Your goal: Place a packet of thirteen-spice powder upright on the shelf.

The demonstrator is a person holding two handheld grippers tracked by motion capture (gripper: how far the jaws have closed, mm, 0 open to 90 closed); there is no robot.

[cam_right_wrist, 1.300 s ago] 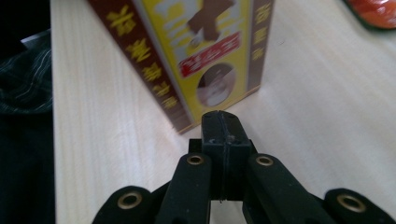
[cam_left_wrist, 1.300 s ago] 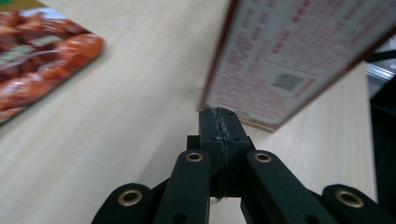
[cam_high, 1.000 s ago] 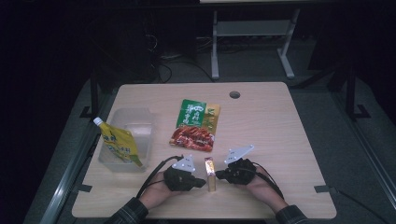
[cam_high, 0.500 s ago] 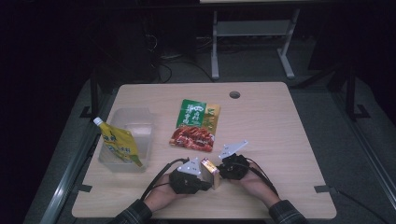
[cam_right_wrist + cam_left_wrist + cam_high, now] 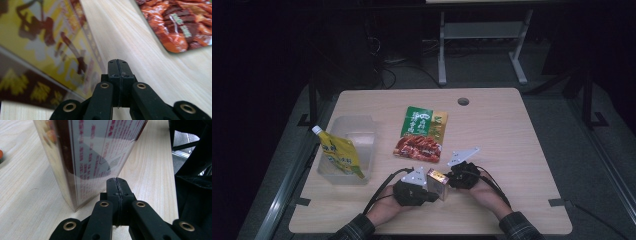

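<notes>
High view, box: the small box [image 5: 438,183] stood on the near part of the counter [image 5: 512,140], just in front of the red snack bag [image 5: 421,134], between the two claws.
High view, claws: the left claw [image 5: 428,190] touched the box from its left side, and the right claw [image 5: 450,181] pressed from its right side.
High view, other things: a yellow pouch [image 5: 338,155] leaned in the clear tub [image 5: 348,150], well to the left of the box.
Left claw view: the left claw [image 5: 117,181] had its jaws fully together with nothing between them, the tip against the printed side of the box [image 5: 95,155].
Right claw view: the right claw [image 5: 118,62] was also closed and empty, near the yellow face of the box [image 5: 47,42]; the snack bag [image 5: 180,22] lay behind it.
Doing it well: I think both tips should push evenly and low, so the box does not tip or slide away.
Change: one second earlier the claws stood more apart from the box; now both hands were closer around it.
</notes>
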